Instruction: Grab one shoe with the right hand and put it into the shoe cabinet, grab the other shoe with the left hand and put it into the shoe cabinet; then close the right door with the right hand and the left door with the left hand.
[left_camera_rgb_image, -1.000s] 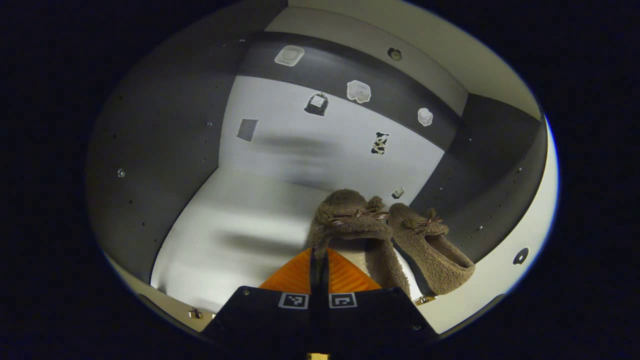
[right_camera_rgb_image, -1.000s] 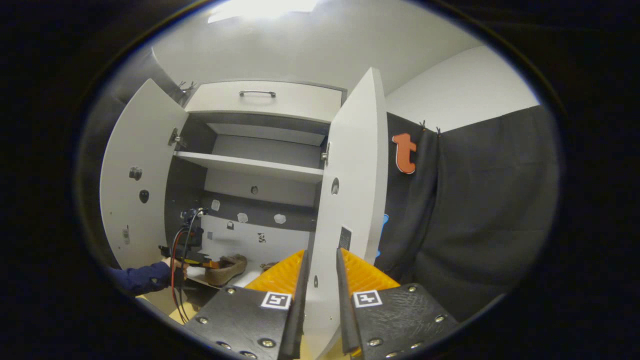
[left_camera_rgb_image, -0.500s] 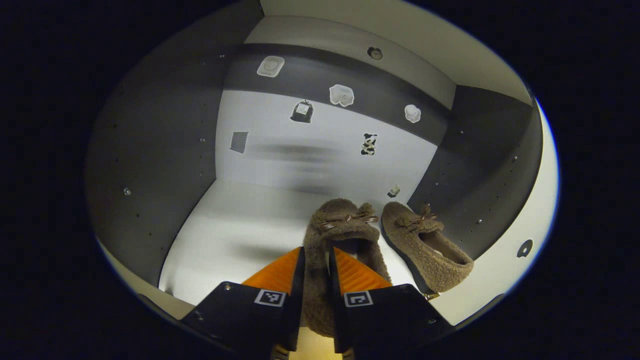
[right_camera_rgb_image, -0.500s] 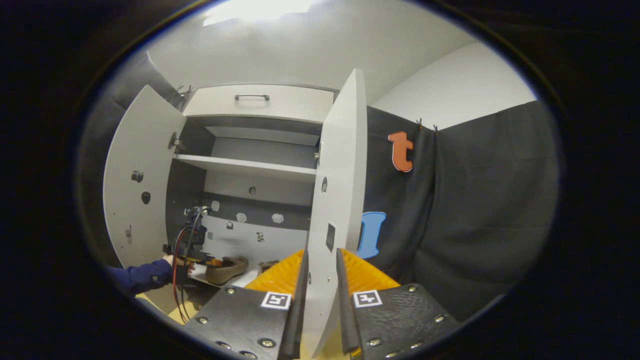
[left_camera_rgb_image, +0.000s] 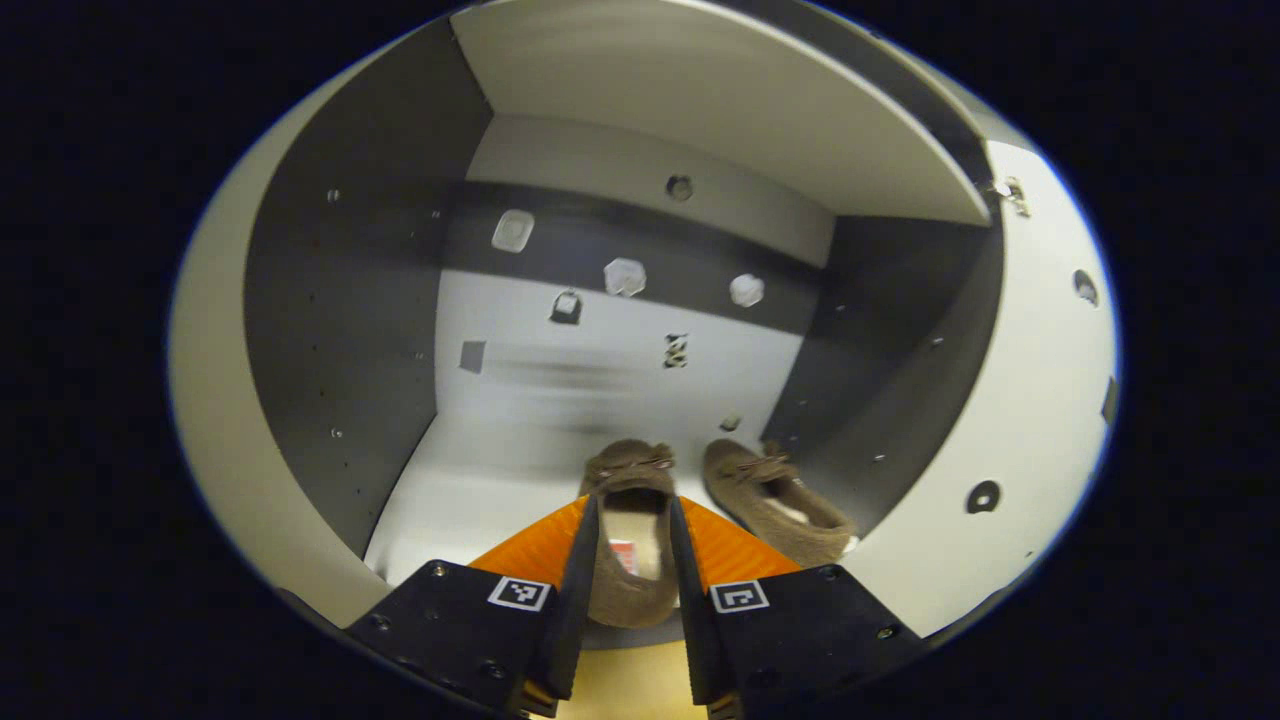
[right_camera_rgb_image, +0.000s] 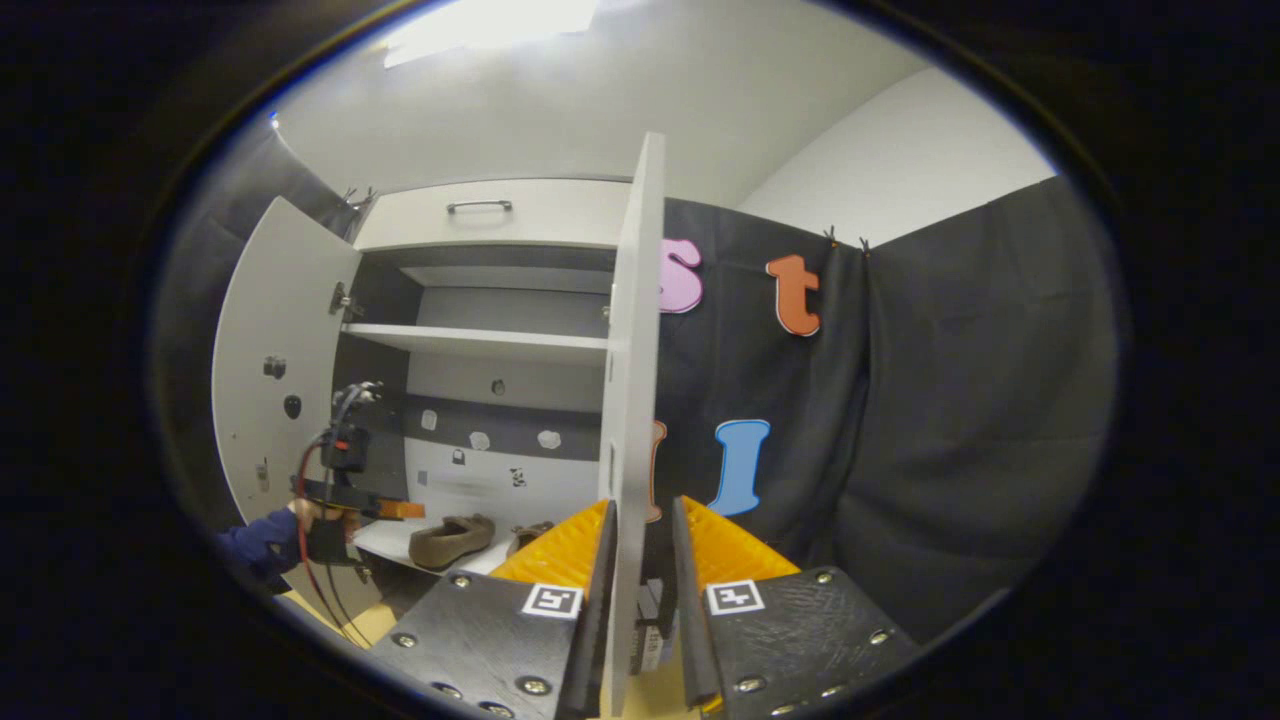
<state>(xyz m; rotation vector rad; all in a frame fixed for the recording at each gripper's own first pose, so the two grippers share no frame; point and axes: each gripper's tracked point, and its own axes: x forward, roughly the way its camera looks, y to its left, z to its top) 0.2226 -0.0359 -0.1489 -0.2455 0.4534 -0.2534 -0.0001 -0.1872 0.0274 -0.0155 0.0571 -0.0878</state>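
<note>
Two brown fuzzy shoes lie side by side on the cabinet's white floor (left_camera_rgb_image: 480, 480). The nearer shoe (left_camera_rgb_image: 630, 560) shows through the gap of my left gripper (left_camera_rgb_image: 630, 505), which is open and drawn back from it. The other shoe (left_camera_rgb_image: 775, 495) sits to its right by the dark side wall. In the right gripper view both shoes (right_camera_rgb_image: 450, 540) (right_camera_rgb_image: 530, 535) rest low in the cabinet, with the left gripper (right_camera_rgb_image: 385, 508) beside them. My right gripper (right_camera_rgb_image: 640, 510) is open, and the edge of the right door (right_camera_rgb_image: 630, 350) stands between its fingers, nearer the left one.
The left door (right_camera_rgb_image: 275, 330) stands wide open. A shelf (right_camera_rgb_image: 470, 342) spans the cabinet above the shoes, under a drawer (right_camera_rgb_image: 490, 212) with a handle. A person's dark sleeve (right_camera_rgb_image: 255, 545) reaches in from the left. The right door (left_camera_rgb_image: 1030, 400) flanks the opening.
My left gripper opened, let go of the shoe and pulled back out of the cabinet. The right gripper view swung so the right door now shows edge-on between its fingers.
</note>
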